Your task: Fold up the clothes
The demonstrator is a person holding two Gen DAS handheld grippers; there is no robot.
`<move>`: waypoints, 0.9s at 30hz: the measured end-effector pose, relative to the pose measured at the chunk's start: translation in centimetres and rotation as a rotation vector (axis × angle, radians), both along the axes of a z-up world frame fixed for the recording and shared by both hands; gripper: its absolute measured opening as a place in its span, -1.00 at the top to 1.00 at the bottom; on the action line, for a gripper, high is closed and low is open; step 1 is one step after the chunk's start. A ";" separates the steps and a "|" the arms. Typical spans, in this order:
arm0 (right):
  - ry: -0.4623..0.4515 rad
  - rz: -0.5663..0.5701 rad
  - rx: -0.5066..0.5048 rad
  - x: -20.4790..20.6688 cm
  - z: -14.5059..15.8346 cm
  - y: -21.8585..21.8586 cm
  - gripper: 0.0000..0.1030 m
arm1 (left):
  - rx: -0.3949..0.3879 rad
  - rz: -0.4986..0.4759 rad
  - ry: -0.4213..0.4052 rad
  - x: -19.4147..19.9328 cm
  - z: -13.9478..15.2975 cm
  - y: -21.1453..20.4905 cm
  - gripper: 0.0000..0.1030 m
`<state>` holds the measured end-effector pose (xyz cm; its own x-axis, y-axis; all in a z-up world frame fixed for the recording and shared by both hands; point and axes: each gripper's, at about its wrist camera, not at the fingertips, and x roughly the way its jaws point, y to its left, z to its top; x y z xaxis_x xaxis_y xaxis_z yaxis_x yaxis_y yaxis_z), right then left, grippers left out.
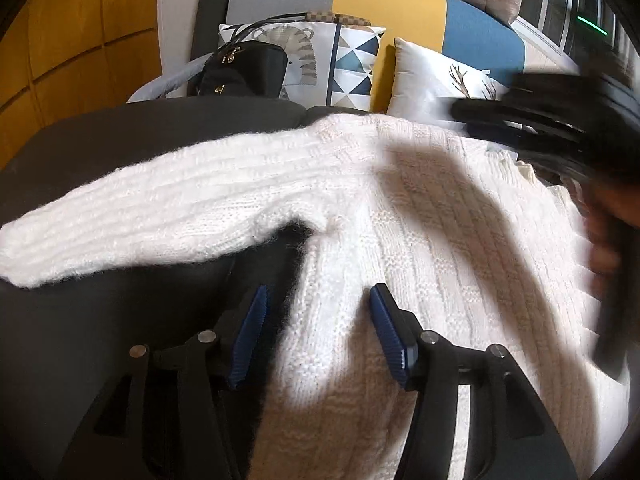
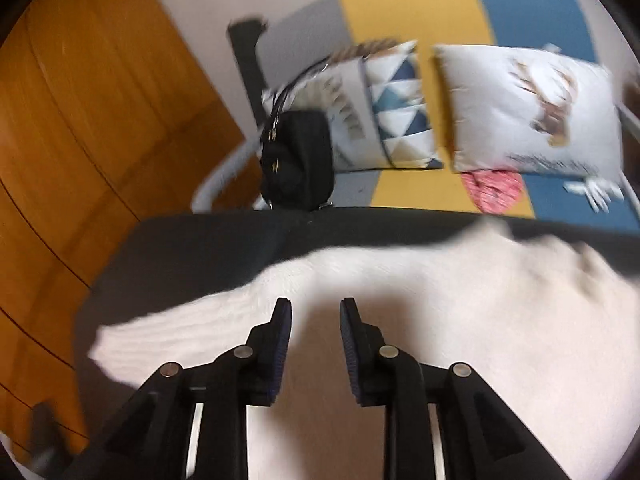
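Nearest us, our left claw (image 1: 318, 300) stands wide apart with nothing between its blue pads (image 1: 250, 336), straddling the side edge of the white knitted sweater (image 1: 420, 240) just below the armpit. We judge that spread suits a pinch on the side seam, since the knit edge runs right between the pads. The sweater lies flat on the dark surface (image 1: 100, 140), body towards us and one sleeve (image 1: 140, 220) stretched straight out to the left, the kind of lay that makes a sleeve easy to turn in over the body.

Our right claw (image 2: 316, 320) hovers over the sweater's upper body near the sleeve root, its pads parted by a narrower gap and gripping nothing; the blur in that view suggests it is in motion. In the left view it shows only as a dark streak at the right edge.

Beyond the surface a sofa (image 1: 400, 4) carries cushions (image 1: 344, 64) and a black bag (image 1: 244, 70), well apart from the work.
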<state>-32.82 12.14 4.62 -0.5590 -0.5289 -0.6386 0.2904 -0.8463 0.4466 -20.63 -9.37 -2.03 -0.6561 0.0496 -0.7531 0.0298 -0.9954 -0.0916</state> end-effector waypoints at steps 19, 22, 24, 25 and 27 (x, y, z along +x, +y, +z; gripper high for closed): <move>-0.090 -0.678 0.374 13.1 -1.1 39.8 0.49 | -0.175 -0.422 0.000 -2.0 3.2 26.7 -0.21; -0.104 -0.681 0.403 11.5 -1.9 41.0 0.49 | -0.228 -0.474 0.045 -3.3 3.2 31.7 -0.21; -0.144 -0.676 0.407 10.8 -3.0 41.9 0.49 | -0.263 -0.509 0.075 -4.2 3.2 35.0 -0.21; -0.165 -0.674 0.408 10.5 -3.6 42.4 0.49 | -0.281 -0.526 0.090 -4.6 3.2 36.6 -0.21; -0.177 -0.657 0.431 10.2 -4.6 42.6 0.47 | -0.302 -0.529 0.088 -5.9 2.7 38.6 -0.21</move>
